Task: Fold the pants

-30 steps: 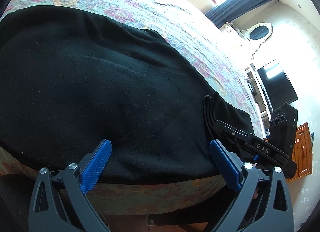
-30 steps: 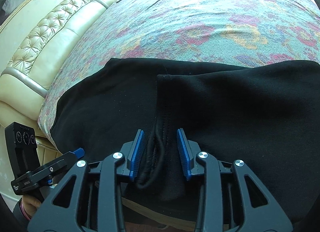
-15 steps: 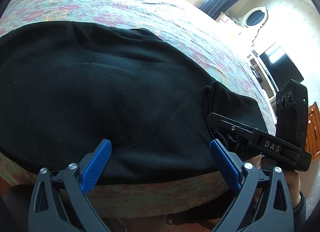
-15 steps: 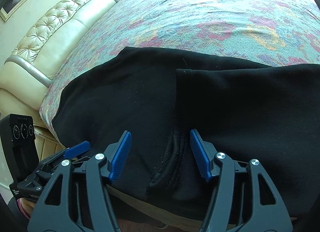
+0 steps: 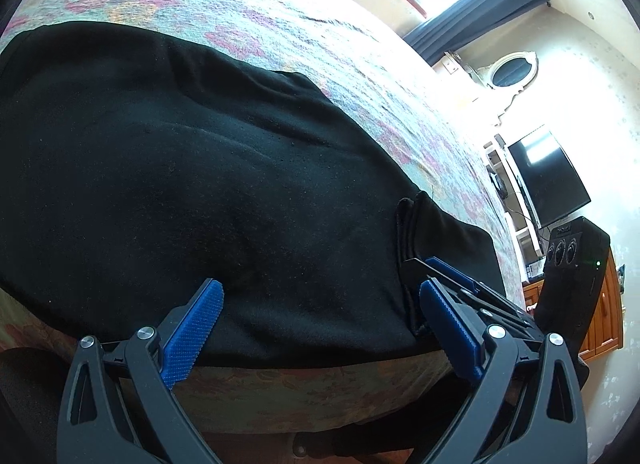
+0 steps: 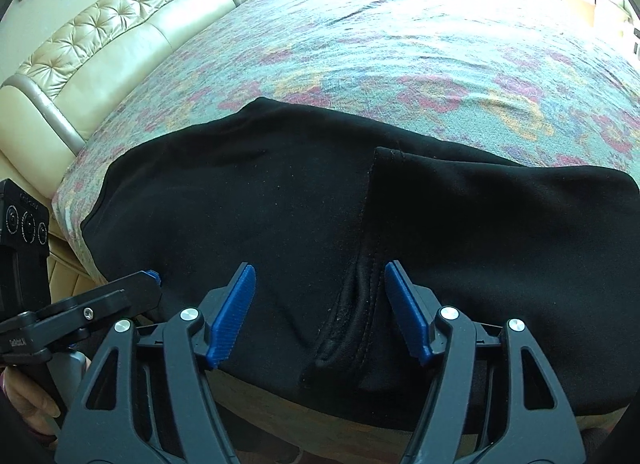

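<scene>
Black pants (image 5: 200, 184) lie folded along the near edge of a bed with a floral cover (image 5: 280, 24). In the right wrist view the pants (image 6: 280, 204) show an upper layer whose hemmed edge (image 6: 370, 232) runs toward me and bunches at the bed's edge. My left gripper (image 5: 320, 316) is open and empty, just off the near edge of the pants. My right gripper (image 6: 320, 308) is open and empty, its fingers either side of the bunched hem. Each gripper shows in the other's view: the right one (image 5: 460, 284), the left one (image 6: 100, 296).
A cream tufted headboard (image 6: 120, 24) stands to the left of the bed. A TV (image 5: 548, 180), a wooden cabinet (image 5: 604, 316) and a curtained window (image 5: 472, 4) are beyond the bed's far end. The bed's side panel (image 5: 300, 392) drops below the pants.
My right gripper has opened wide and let go of the bunched hem, pulling back a little. My left gripper has stayed open and shifted slightly.
</scene>
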The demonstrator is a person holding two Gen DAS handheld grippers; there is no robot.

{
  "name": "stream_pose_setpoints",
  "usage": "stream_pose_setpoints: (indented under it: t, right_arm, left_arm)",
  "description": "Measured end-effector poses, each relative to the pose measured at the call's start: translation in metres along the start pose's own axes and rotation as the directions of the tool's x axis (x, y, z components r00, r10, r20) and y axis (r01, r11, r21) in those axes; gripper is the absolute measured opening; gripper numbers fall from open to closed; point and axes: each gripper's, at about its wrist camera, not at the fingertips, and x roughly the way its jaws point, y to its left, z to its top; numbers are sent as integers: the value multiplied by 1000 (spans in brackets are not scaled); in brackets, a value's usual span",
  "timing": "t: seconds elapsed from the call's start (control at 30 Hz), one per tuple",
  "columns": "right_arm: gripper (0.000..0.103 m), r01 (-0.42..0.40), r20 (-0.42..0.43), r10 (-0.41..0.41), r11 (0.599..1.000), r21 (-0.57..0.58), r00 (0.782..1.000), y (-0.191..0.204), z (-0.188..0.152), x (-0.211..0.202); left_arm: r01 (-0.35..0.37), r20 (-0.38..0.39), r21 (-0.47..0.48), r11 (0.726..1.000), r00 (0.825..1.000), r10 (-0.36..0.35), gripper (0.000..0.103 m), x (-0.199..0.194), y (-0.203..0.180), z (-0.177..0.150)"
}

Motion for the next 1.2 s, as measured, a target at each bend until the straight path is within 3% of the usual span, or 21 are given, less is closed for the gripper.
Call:
stream_pose_setpoints:
  t: [0.27, 0.5, 0.57, 0.63, 0.8, 1.03, 1.07, 1.17, 1.2]
  right_arm:
    - [68, 74, 78, -70, 996, -42, 994, -8, -3, -34]
    - [64, 133, 111, -133, 991, 11, 985, -39, -15, -49]
    - [53, 136, 86, -136, 991, 3, 987, -43, -23, -42]
    - [53, 128, 50, -127, 992, -12, 991, -40, -32, -32]
    - [53, 166, 62, -162, 983, -72, 985, -19, -41, -17]
    - [52, 169, 75, -163, 981, -91, 984, -16, -41, -15]
    - [53, 152, 80, -147, 986, -66, 986, -20, -39, -19]
    - [74, 96, 119, -96, 995, 11, 988, -30, -34, -34]
    - [74, 89, 138, -91, 996, 23, 986, -31, -32, -39]
  left_arm:
    - [-20, 64, 50, 999, 998, 16, 98, -20, -1, 7]
    - [-54, 120, -39, 998, 991, 58, 98, -44, 29, 18]
    - [-69, 153, -71, 995, 985, 79, 98, -57, 43, 23]
    - [-89, 188, -108, 990, 976, 108, 98, -70, 59, 28]
    - [-139, 248, -198, 970, 951, 187, 98, -99, 96, 33]
    - [-205, 271, -268, 941, 922, 278, 98, -125, 142, 35]
    - [-206, 270, -275, 939, 921, 281, 98, -129, 148, 35]
    - [-180, 264, -308, 934, 927, 265, 98, -140, 169, 34]
    - [-170, 262, -323, 931, 929, 261, 98, -143, 176, 34]
